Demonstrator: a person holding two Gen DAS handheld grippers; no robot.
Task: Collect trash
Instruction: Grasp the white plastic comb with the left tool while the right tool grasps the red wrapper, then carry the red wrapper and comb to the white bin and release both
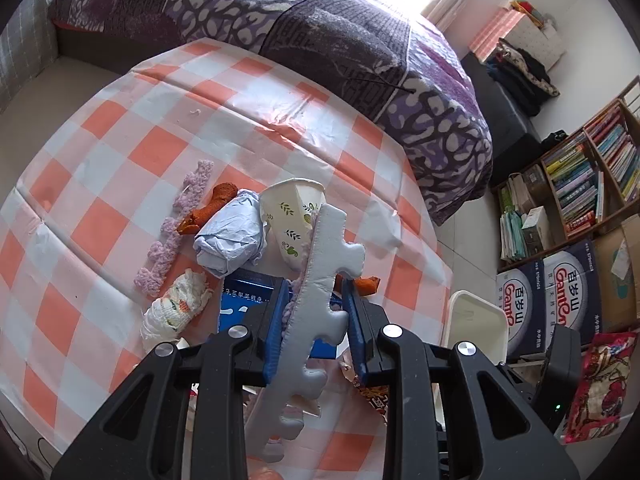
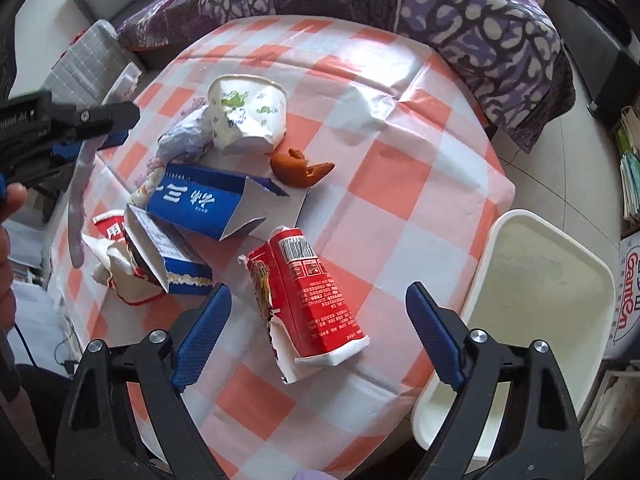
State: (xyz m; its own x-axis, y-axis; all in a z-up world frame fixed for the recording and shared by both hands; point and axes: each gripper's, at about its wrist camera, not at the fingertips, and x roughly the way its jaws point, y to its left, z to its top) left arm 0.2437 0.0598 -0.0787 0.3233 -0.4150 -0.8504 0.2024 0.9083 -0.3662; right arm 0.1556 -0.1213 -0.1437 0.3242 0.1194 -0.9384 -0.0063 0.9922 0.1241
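Your left gripper (image 1: 316, 320) has its jaws pinching a grey notched foam strip (image 1: 320, 280), which hangs lifted above the checked worktop (image 1: 120, 152) and its litter of paper cup (image 1: 294, 216) and blue carton (image 2: 208, 200). Your right gripper (image 2: 318, 336) hovers with jaws spread wide and gripping nothing; the torn red carton (image 2: 312, 300) lies on the worktop between them, with the white bin (image 2: 528, 300) just beside the right jaw

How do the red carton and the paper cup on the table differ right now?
The red carton is flattened and torn along one edge; the paper cup is dented but keeps its round mouth. The carton is red with printed text and a barcode; the cup is white with green leaf prints. Both lie on their sides on the checked tablecloth.
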